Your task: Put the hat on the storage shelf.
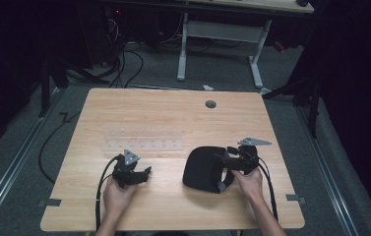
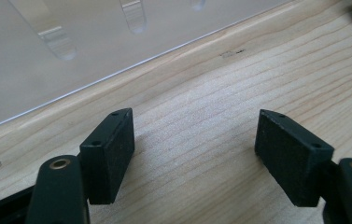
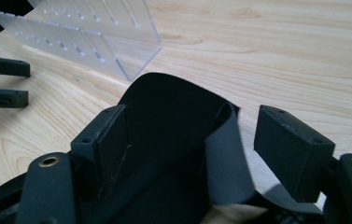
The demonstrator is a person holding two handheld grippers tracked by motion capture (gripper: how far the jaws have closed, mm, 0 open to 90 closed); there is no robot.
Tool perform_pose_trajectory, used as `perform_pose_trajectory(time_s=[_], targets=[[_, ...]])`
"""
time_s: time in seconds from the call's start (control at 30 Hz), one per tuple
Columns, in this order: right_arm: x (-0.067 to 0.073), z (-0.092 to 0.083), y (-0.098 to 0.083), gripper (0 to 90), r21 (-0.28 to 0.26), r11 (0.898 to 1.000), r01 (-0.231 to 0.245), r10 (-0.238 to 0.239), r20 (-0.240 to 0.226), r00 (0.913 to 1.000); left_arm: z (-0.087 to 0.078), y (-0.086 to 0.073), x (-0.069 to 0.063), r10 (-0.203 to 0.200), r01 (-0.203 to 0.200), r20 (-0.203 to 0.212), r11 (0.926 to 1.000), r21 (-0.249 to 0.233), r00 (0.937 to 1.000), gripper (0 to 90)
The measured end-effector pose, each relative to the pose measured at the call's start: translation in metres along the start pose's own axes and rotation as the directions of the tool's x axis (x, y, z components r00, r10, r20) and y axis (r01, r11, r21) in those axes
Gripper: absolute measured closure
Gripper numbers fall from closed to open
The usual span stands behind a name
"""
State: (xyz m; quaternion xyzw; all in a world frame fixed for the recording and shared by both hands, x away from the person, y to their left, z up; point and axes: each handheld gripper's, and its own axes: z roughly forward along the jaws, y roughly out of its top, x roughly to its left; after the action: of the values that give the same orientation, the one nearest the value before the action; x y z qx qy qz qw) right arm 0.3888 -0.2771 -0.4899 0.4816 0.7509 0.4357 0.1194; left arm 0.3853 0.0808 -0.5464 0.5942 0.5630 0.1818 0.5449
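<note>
The right gripper [image 3: 197, 154], jaws spread around the black pouch's [image 1: 202, 168] strap [image 3: 227, 158], should centre before pinching; the left gripper [image 2: 194, 158] rests spread, holding nothing.

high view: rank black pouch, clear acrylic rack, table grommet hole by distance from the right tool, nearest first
1. black pouch: directly at the right tool, on its left, strap end by the open jaws.
2. clear acrylic rack: further left, mid-table.
3. grommet hole: near the table's far edge.
</note>
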Motion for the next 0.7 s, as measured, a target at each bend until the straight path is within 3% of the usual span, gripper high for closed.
perform_pose_trajectory(time_s=[0.43,0.7], targets=[[-0.005,0.018,-0.006,28.4,0.06,0.998,-0.002,0.006,-0.062,0.9981,0.0,0.0,0.0,0.001,-0.001,-0.001,1.0,0.0,1.0,28.9],[-0.005,0.022,-0.009,39.1,0.078,0.997,0.023,-0.019,-0.064,0.9978,0.0,0.0,0.0,0.002,-0.002,-0.003,1.0,0.001,1.0,28.9]])
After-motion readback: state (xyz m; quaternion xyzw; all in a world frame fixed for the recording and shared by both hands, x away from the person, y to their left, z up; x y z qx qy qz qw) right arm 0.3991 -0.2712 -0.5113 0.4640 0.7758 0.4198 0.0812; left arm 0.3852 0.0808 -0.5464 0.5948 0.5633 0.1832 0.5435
